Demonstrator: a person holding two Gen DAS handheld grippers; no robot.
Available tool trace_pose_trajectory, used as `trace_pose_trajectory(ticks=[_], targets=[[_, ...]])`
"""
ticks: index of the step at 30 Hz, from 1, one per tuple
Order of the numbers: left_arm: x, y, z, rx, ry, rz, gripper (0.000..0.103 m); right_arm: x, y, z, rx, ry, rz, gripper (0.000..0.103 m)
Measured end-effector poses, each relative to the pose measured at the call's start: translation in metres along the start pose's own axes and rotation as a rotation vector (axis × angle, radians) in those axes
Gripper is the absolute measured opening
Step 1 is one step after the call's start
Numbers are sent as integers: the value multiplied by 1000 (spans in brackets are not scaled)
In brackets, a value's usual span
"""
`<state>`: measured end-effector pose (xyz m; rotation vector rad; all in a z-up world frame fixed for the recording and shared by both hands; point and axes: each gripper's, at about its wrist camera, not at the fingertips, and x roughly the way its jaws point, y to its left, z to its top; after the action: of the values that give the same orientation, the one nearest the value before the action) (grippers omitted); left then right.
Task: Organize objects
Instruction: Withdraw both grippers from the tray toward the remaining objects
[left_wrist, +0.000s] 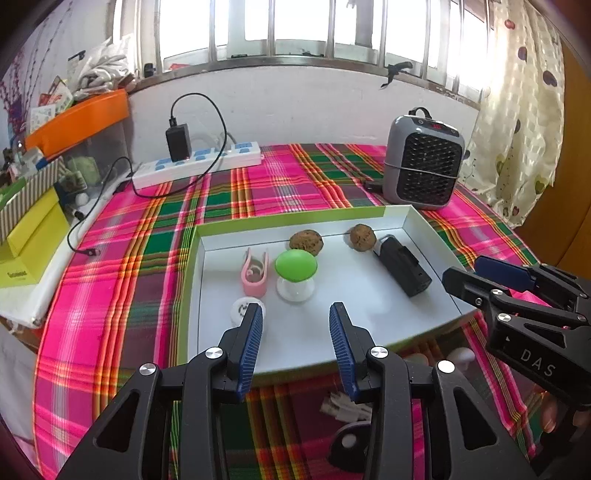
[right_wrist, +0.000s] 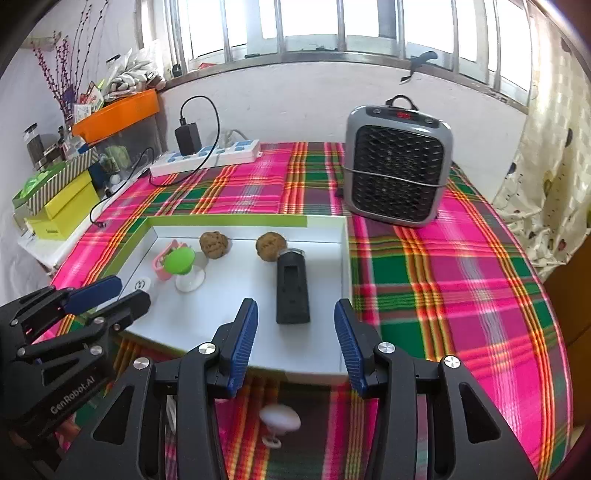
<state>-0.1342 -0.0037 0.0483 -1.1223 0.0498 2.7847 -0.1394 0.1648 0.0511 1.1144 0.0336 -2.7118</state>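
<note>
Both the left gripper (left_wrist: 295, 347) and right gripper (right_wrist: 295, 343) stood spread and empty over the shallow white cardboard tray (left_wrist: 369, 332), so the step seemed between placements, and the next move called for fetching what was perhaps a white mushroom-shaped toy (right_wrist: 279, 417) at 6 o'clock.

— Any lettering you can read?
— White capitals "DAS" on the side of the black right gripper (left_wrist: 461, 275), seen from the left wrist view.
— And on the other one?
— "GenRobot.AI" in white along the black frame of the left gripper (right_wrist: 114, 293), in the right wrist view.
— The grey, box-shaped fan heater (right_wrist: 397, 164)?
— A red lit display on its top, too blurred to read. The yellow cardboard box (left_wrist: 27, 240) carries print, also illegible.
</note>
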Motion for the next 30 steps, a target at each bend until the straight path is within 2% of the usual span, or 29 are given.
trace_pose_trajectory(ticks=[7,19,25,30], targets=[[-19,-6,-9,21,-44,42,36,-15,-3,-11,9,-21,-4,45],[-35,-1,-31,-8,-27,-6,36,-31,-8,-34,6,-30,-23,46],[-34,5,-45,-51,21,-44,36,-36,-15,-46,20,-28,-21,51],[-35,-3,-54,-39,44,-59,41,-37,-17,-52,26,-22,-11,52]])
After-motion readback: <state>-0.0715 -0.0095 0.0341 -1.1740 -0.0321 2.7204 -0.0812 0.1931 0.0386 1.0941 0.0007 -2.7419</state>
